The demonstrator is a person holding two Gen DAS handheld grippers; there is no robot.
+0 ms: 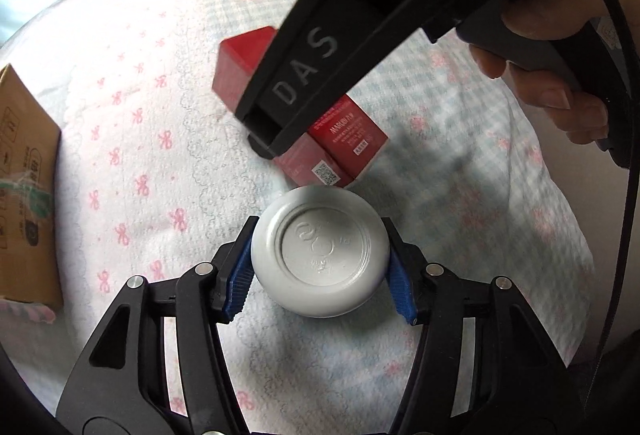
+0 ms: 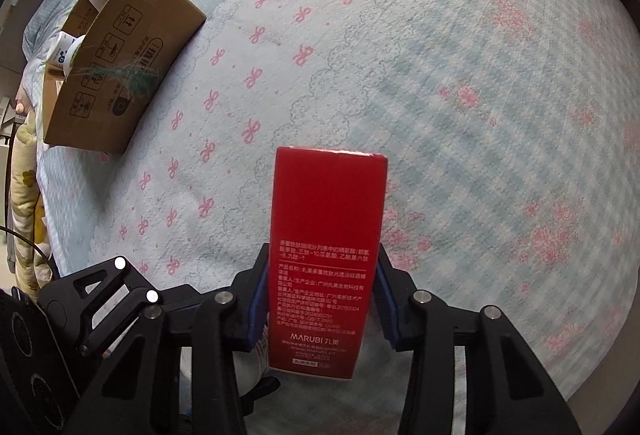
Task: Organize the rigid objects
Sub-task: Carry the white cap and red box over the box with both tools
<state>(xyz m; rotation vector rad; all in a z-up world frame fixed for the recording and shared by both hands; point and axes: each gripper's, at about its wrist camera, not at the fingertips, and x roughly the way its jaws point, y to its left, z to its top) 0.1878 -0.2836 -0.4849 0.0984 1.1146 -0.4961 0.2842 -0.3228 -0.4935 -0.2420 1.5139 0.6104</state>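
Observation:
My left gripper (image 1: 320, 255) is shut on a round white jar (image 1: 320, 251), seen bottom-up, held over the bedspread. My right gripper (image 2: 324, 291) is shut on a tall red Marubi box (image 2: 328, 255), its blue pads (image 2: 256, 307) pressed on both long sides. In the left wrist view the red box (image 1: 340, 143) shows just beyond the jar, held by the right gripper (image 1: 272, 139), whose black body crosses the frame from the upper right. The left gripper's body (image 2: 100, 307) shows at the lower left of the right wrist view.
A brown cardboard box (image 2: 120, 63) stands open at the far left on the bedspread (image 2: 440, 75), with a white and green container (image 2: 66, 53) inside it. Its side also shows at the left edge of the left wrist view (image 1: 28, 195). A hand (image 1: 552, 47) grips the right tool.

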